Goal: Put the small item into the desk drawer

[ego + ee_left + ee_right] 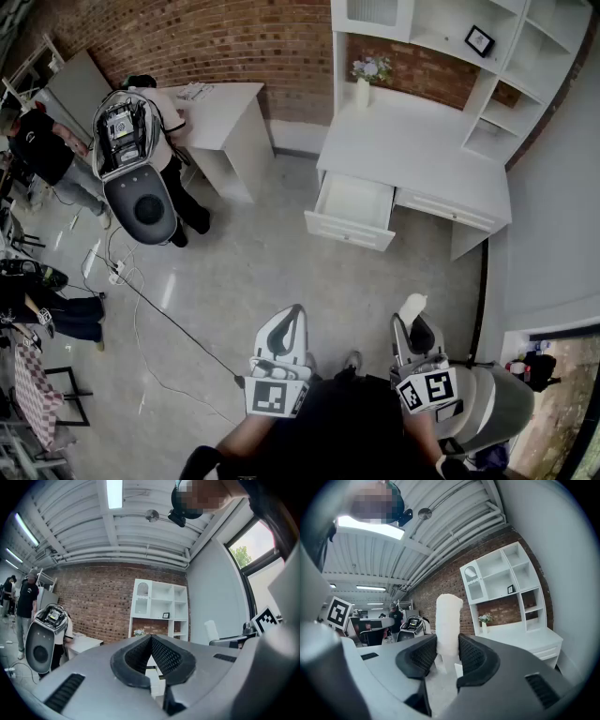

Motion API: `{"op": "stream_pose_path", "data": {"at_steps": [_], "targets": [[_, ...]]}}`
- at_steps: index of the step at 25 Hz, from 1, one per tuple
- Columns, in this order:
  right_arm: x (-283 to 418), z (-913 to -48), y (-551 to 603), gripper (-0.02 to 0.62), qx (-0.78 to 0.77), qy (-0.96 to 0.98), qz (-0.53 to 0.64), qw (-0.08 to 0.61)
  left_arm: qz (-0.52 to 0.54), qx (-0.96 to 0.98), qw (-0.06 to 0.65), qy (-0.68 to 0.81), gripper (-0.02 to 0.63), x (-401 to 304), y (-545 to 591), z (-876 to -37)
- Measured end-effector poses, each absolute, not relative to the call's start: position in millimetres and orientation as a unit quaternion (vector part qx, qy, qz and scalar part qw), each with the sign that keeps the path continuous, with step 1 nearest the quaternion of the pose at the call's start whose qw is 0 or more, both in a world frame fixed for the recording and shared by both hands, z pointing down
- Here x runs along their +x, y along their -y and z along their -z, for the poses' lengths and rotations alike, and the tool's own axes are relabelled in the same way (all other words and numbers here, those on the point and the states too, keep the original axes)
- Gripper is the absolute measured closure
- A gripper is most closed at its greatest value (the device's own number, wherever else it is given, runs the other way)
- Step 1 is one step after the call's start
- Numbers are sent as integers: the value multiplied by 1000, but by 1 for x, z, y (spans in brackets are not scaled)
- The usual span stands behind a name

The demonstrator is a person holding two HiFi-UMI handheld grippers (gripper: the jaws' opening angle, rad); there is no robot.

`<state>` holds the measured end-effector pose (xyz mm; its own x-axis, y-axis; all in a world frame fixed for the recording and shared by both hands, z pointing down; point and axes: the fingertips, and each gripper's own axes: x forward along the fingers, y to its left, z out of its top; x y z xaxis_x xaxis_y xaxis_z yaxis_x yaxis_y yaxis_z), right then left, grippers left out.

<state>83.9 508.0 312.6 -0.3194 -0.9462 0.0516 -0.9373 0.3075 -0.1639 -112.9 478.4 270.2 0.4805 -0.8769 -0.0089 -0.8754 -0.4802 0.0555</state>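
A white desk stands ahead against the brick wall, and its left drawer is pulled open and looks empty. My right gripper is low in the head view, well short of the desk, shut on a small white foam-like item. In the right gripper view the item sticks up upright between the pads of the right gripper, with the desk behind at the right. My left gripper is beside it; in the left gripper view the left gripper has its tips together with nothing held.
A white shelf unit and a vase of flowers stand on the desk. A second white desk is at the back left, where a person bends over. Cables trail across the floor, and more people stand at the left edge.
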Motion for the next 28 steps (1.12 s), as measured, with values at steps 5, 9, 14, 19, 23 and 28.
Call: {"op": "stream_pose_path", "data": {"at_steps": [5, 9, 14, 19, 23, 28], "targets": [[86, -311, -507, 445, -582, -808, 82, 28, 20, 860, 22, 509, 583, -109, -477, -269], [90, -312, -510, 445, -580, -810, 81, 27, 20, 860, 22, 509, 583, -104, -480, -269], [100, -312, -515, 445, -576, -813, 76, 23, 20, 860, 23, 510, 583, -91, -485, -270], [117, -312, -523, 445, -570, -818, 78, 21, 24, 857, 26, 514, 583, -69, -491, -266], [133, -318, -529, 445, -562, -822, 86, 24, 19, 857, 20, 515, 583, -47, -498, -266], [144, -327, -527, 445, -546, -832, 92, 25, 9, 849, 17, 527, 583, -35, -506, -267]]}}
